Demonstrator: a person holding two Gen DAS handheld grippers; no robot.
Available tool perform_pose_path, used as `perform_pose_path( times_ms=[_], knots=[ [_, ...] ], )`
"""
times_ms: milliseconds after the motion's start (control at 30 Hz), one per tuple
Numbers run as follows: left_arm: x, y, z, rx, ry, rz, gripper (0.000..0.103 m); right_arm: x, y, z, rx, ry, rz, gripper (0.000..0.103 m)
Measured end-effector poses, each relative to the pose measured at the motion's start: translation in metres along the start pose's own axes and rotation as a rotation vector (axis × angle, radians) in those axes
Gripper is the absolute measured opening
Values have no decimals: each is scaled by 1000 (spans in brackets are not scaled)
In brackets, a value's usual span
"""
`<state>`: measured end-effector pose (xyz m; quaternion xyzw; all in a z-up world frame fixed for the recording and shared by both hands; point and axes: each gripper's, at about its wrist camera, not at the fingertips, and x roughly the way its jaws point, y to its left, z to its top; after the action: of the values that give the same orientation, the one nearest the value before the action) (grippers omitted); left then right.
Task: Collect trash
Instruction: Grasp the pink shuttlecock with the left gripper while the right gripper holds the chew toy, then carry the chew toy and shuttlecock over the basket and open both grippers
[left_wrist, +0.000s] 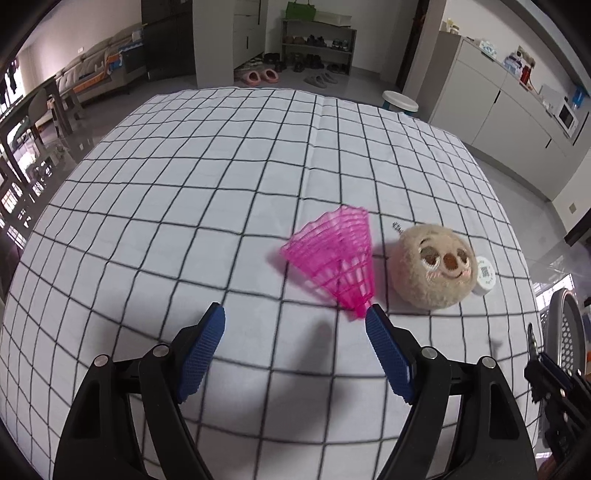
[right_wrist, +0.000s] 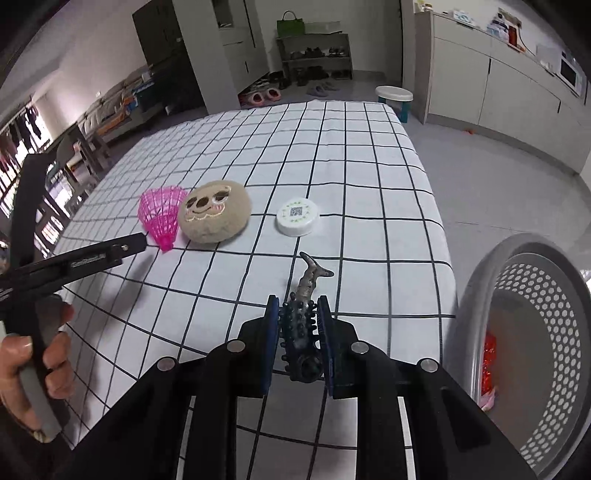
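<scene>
Between the blue pads of the right gripper (right_wrist: 294, 301) sits a dark, knobbly fish-shaped toy (right_wrist: 301, 314), clamped near its head end; the jaws are drawn close on its flanks. Its long axis runs straight out along the fingers, tail forward and clear of the checked tablecloth (right_wrist: 369, 155). To the right of this gripper and lower, just off the table edge, stands a grey perforated basket (right_wrist: 546, 332) with something red already inside. Judged from that layout, the carried piece needs a swing to the right and a release over the rim; the right hand is plainly the nearer one to the basket.

The left gripper (left_wrist: 295, 312) hangs with its jaws well apart and nothing between them. A pink shuttlecock (left_wrist: 334, 258) lies ahead and slightly right of it, its narrow end almost at the right-hand fingertip, skirt flaring away to the far left. Further right lie a round plush sloth face (left_wrist: 436, 266) and, touching or just beside it, a white round lid (left_wrist: 485, 275). The left hand is nearer the shuttlecock.
</scene>
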<state>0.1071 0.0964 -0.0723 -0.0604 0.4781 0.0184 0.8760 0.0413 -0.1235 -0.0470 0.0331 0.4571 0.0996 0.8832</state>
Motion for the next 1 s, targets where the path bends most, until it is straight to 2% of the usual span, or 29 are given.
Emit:
perform_pose_path(
  times_ms=[200, 500, 533, 633, 767, 1000],
  knots=[
    [20, -16, 10, 27, -4, 42, 79, -9, -11, 0, 29, -18, 49, 20],
    [40, -23, 24, 37, -16, 56, 78, -16, -26, -5, 56, -14, 67, 20],
    [40, -23, 25, 34, -18, 51, 74, -16, -27, -6, 57, -13, 66, 20],
    [42, -26, 27, 42, -18, 28, 52, -15, -29, -8, 61, -8, 64, 20],
    [37, -27, 25, 46, -24, 5, 44, -16, -32, -8, 66, -15, 64, 20],
    [3, -29, 19, 89, -98, 18, 44, -25, -41, -8, 83, -37, 64, 20]
  ],
)
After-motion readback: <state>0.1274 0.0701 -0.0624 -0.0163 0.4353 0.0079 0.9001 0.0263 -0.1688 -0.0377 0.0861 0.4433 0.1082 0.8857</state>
